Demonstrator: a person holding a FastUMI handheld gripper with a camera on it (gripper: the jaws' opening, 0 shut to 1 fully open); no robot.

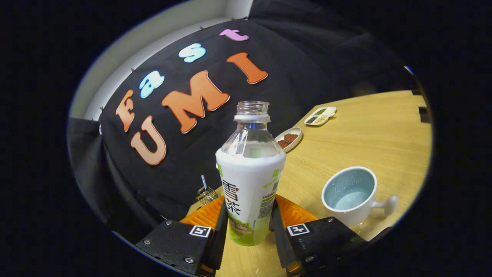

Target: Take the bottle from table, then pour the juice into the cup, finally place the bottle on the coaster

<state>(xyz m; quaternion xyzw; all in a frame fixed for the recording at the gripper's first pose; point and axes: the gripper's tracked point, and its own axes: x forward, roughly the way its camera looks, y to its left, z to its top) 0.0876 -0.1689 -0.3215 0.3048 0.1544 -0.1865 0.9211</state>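
A plastic bottle [250, 181] with a white and green label and no cap stands upright between my fingers. My gripper [249, 221] is shut on the bottle, with the black fingers [220, 234] pressing its lower sides. An orange ribbed coaster [295, 213] lies under and just behind the bottle; I cannot tell whether the bottle's base touches it. To the right of the fingers sits a white cup [351, 194] with a pale blue inside, a stub handle and a little pale liquid at its bottom. The bottle's clear upper part looks empty.
On the wooden table [369, 130] beyond the bottle lie a small plate of brown pieces [289, 139] and a white divided dish [320, 115]. A small wire basket [206, 194] stands at the table's edge by the black cloth.
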